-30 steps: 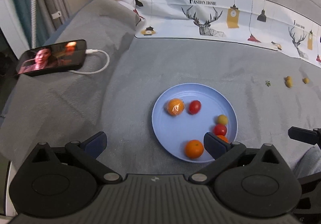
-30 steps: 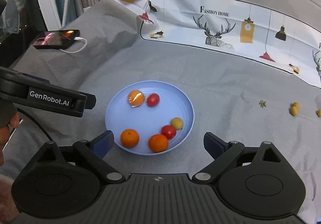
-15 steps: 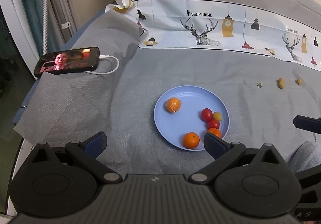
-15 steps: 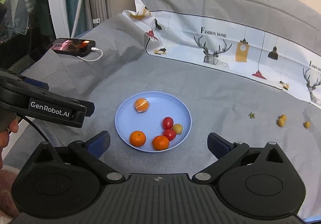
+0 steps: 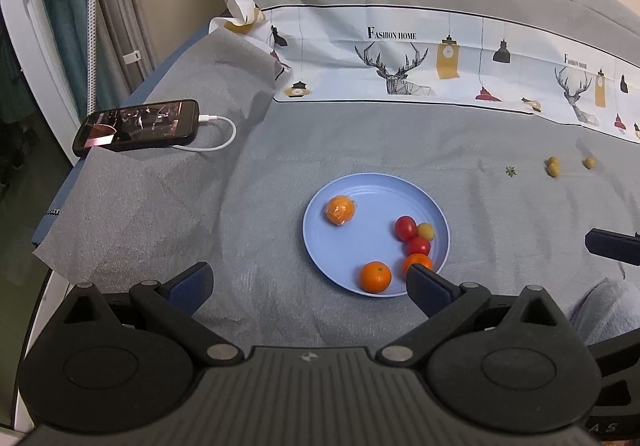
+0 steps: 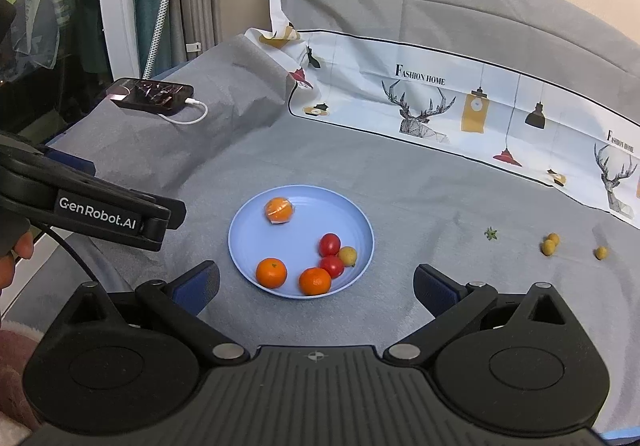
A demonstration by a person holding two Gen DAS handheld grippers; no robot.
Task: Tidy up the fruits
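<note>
While both claws hang spread and empty, the blue plate (image 6: 301,246) of round, axis-less fruit lies ahead between the right gripper (image 6: 316,288) fingers; the left gripper (image 5: 308,284) finger half-hides one orange (image 5: 417,261).

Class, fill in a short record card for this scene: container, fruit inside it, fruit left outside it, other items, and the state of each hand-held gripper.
container: blue plate on grey cloth
inside: three oranges, one wrapped; two red tomatoes; one small yellow fruit
outside: three small yellow fruits on the cloth, right of the plate
other: phone, charging
left hand-held gripper: open, empty
right hand-held gripper: open, empty
</note>
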